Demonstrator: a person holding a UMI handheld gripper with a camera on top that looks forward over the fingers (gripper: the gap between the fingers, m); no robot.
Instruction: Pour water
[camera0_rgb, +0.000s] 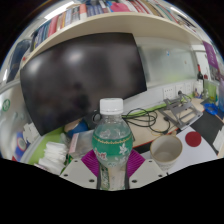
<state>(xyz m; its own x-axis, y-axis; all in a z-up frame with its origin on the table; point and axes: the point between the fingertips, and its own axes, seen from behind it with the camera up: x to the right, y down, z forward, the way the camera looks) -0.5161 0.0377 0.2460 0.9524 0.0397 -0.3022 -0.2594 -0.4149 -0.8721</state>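
Observation:
A clear plastic water bottle (112, 140) with a white cap and a green label stands upright between my fingers. My gripper (112, 168) is shut on the bottle: both magenta pads (92, 163) press against its lower body. The bottle looks lifted above the desk. A white bowl-like cup (166, 149) sits on the desk just right of the bottle, beyond my right finger. The bottle's base is hidden behind my fingers.
A large dark monitor (80, 80) stands behind the desk. A shelf of books (110, 10) runs above it. Cables and red items (185, 118) clutter the desk to the right. White and green packets (52, 152) lie at the left.

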